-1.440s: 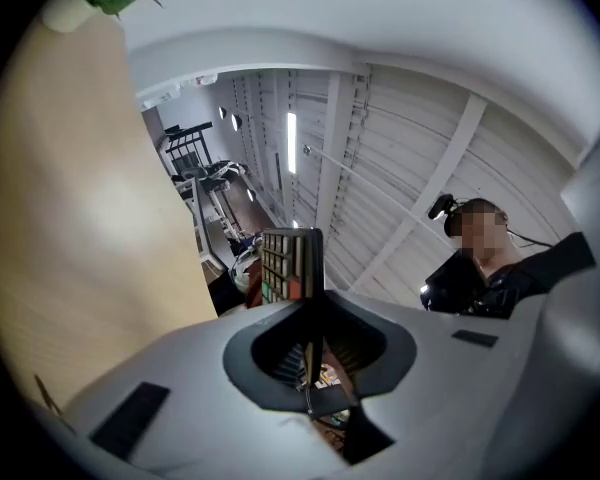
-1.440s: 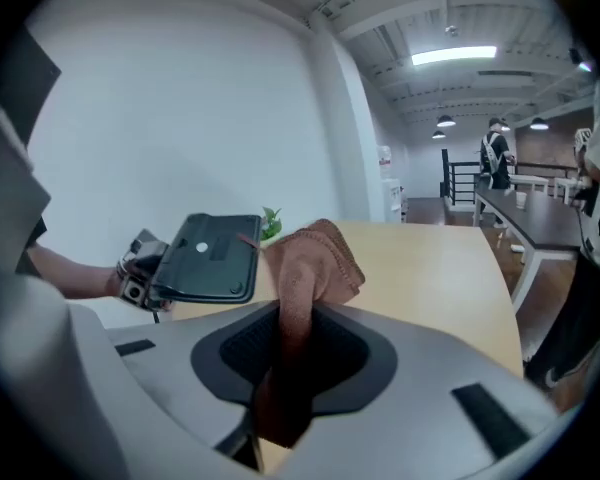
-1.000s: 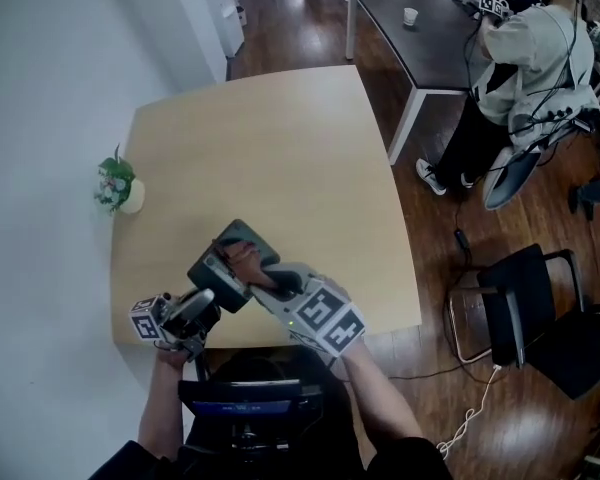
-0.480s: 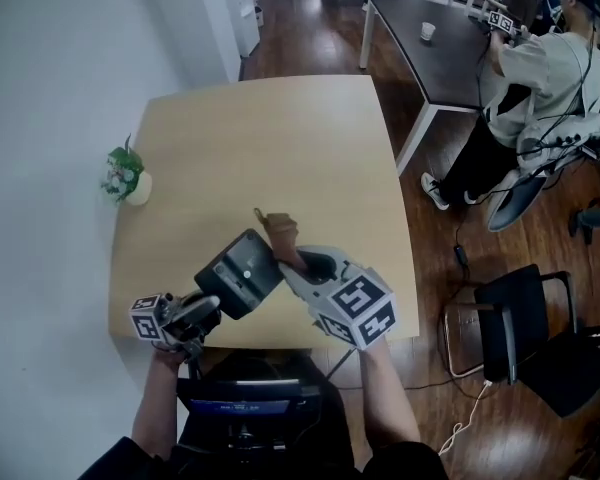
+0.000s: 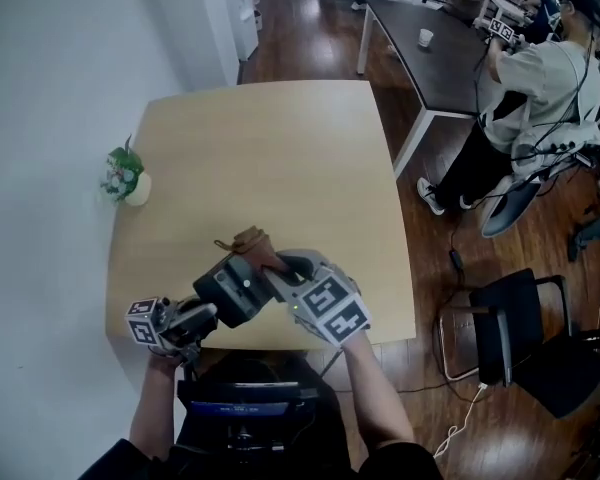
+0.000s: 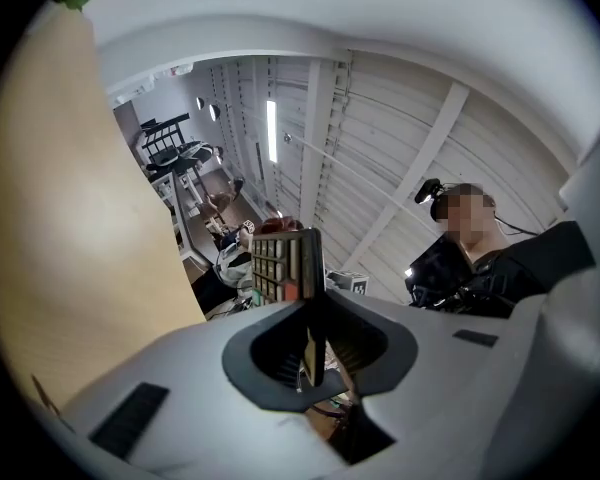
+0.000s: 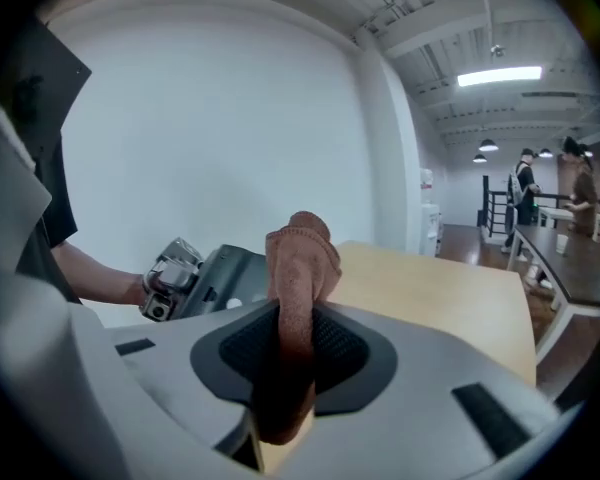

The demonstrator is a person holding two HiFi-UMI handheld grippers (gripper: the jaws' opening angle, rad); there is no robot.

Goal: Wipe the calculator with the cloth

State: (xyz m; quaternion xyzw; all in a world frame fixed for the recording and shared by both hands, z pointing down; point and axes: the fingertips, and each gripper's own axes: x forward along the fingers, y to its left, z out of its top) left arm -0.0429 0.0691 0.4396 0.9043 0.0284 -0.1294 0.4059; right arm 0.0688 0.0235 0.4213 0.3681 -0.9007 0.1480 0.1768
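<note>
Gripping calculator (image 5: 236, 288) edgewise, left gripper (image 5: 208, 311): item likely rigid, light, slick (hold by its rim). Right gripper (image 5: 277, 269), beside calculator, clamps soft cloth (image 5: 250, 242).

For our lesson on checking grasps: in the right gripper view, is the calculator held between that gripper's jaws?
No, the right gripper has its jaws clamped on the brown cloth; the calculator shows beyond them.
</note>
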